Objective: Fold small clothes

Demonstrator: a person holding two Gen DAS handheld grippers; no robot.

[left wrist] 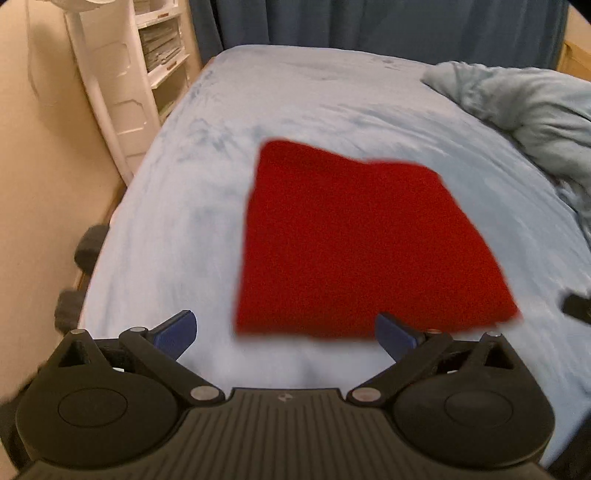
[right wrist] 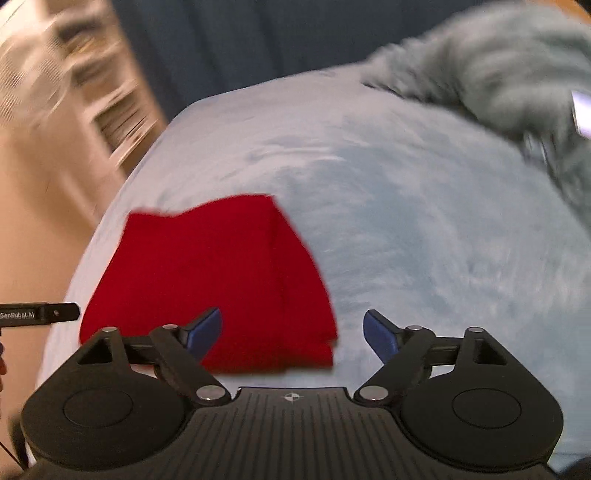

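Observation:
A red cloth (left wrist: 351, 240) lies folded into a rough square on the pale blue bed cover (left wrist: 184, 221). My left gripper (left wrist: 286, 334) hovers just short of its near edge, jaws wide apart and empty. In the right wrist view the same red cloth (right wrist: 207, 280) shows a layered fold along its right side. My right gripper (right wrist: 291, 334) is open over the cloth's near right corner, its pads not touching the fabric. A dark part of the left gripper (right wrist: 40, 314) pokes in at the left edge there, and a dark bit of the right gripper (left wrist: 576, 308) shows at the right edge of the left wrist view.
A bunched grey-blue blanket (left wrist: 524, 110) lies at the bed's far right. A white shelf unit (left wrist: 136, 74) stands against the wall on the left, and dark blue curtains (left wrist: 369, 22) hang behind the bed. The right wrist view is motion-blurred.

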